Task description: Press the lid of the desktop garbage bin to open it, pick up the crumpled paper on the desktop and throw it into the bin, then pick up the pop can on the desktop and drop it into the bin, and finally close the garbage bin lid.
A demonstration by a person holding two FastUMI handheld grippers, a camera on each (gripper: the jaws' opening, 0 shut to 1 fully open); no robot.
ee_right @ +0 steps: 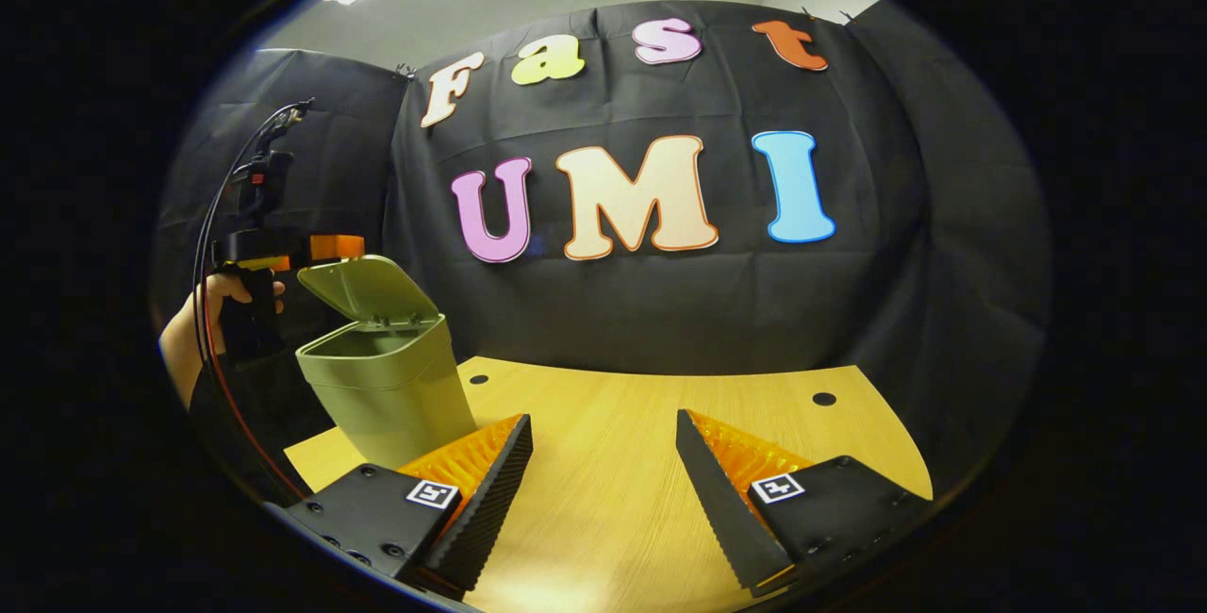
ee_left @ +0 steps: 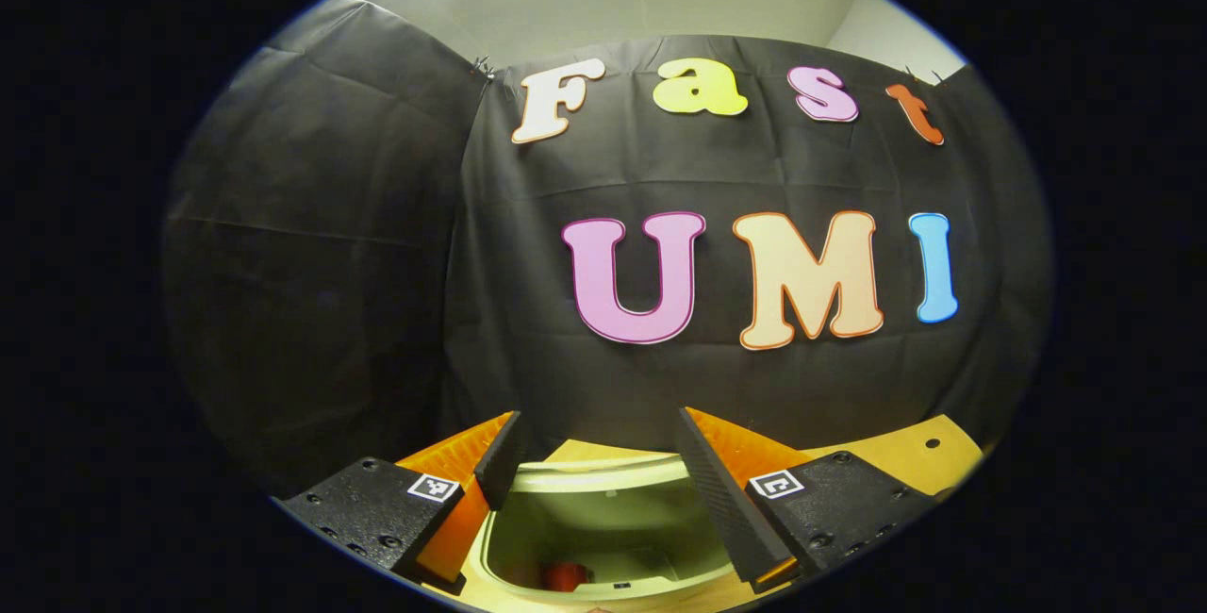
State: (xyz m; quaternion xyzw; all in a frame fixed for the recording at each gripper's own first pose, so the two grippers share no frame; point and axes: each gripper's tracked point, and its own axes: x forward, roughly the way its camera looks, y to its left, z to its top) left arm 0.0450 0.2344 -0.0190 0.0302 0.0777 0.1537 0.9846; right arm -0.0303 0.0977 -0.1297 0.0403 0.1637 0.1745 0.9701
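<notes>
Fingers of both grippers [ee_left: 599, 486] [ee_right: 603, 476] spread wide, holding nothing; left above the open bin [ee_left: 603, 523].

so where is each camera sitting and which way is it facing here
Left gripper view: rides the left gripper, above the open garbage bin, facing the booth wall; its own spread fingers show.
Right gripper view: rides the right gripper, low over the table, facing the wall; own fingers, plus the left gripper and the hand holding it above the lid.
Shared: bin, table, wall.
</notes>
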